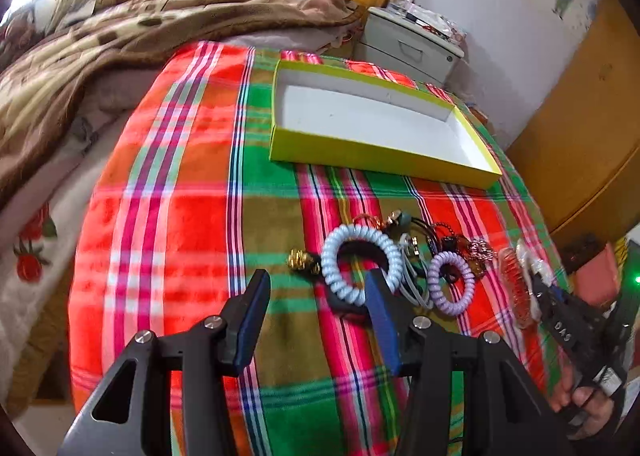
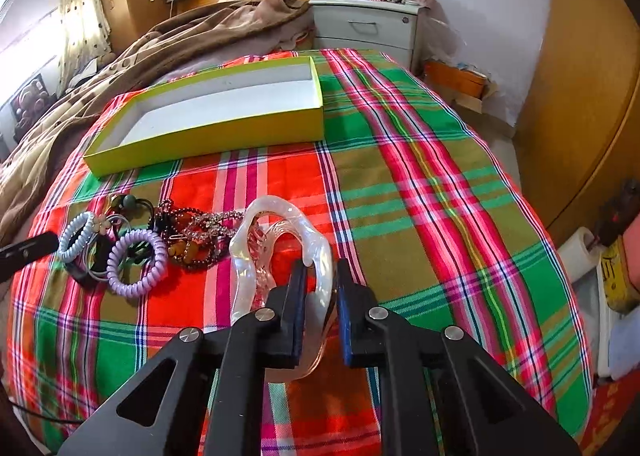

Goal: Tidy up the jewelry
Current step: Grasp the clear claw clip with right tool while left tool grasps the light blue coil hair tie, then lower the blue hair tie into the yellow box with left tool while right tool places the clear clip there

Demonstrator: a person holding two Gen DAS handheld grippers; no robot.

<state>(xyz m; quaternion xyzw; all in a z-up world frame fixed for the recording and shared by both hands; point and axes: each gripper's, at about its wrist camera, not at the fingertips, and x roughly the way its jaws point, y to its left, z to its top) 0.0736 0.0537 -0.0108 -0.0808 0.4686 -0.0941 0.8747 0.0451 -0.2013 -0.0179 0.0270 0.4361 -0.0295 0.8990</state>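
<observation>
A shallow yellow-green box [image 1: 360, 154] with a white inside lies empty on the plaid cloth; it also shows in the right wrist view [image 2: 208, 138]. A pile of jewelry lies nearer: a pale blue coil band [image 1: 362, 264], a purple coil band [image 1: 450, 282], beaded bracelets [image 2: 200, 232] and a gold bead piece [image 1: 302, 260]. My left gripper [image 1: 316, 288] is open, just short of the blue coil band. My right gripper [image 2: 322, 272] is shut on a clear pearly hair claw [image 2: 276, 244], right of the pile.
The plaid cloth [image 2: 420, 184] covers a bed. A brown blanket [image 1: 100, 56] is heaped at the far left. A grey nightstand [image 2: 368, 26] and wooden cupboards [image 2: 580, 96] stand beyond the bed's right edge.
</observation>
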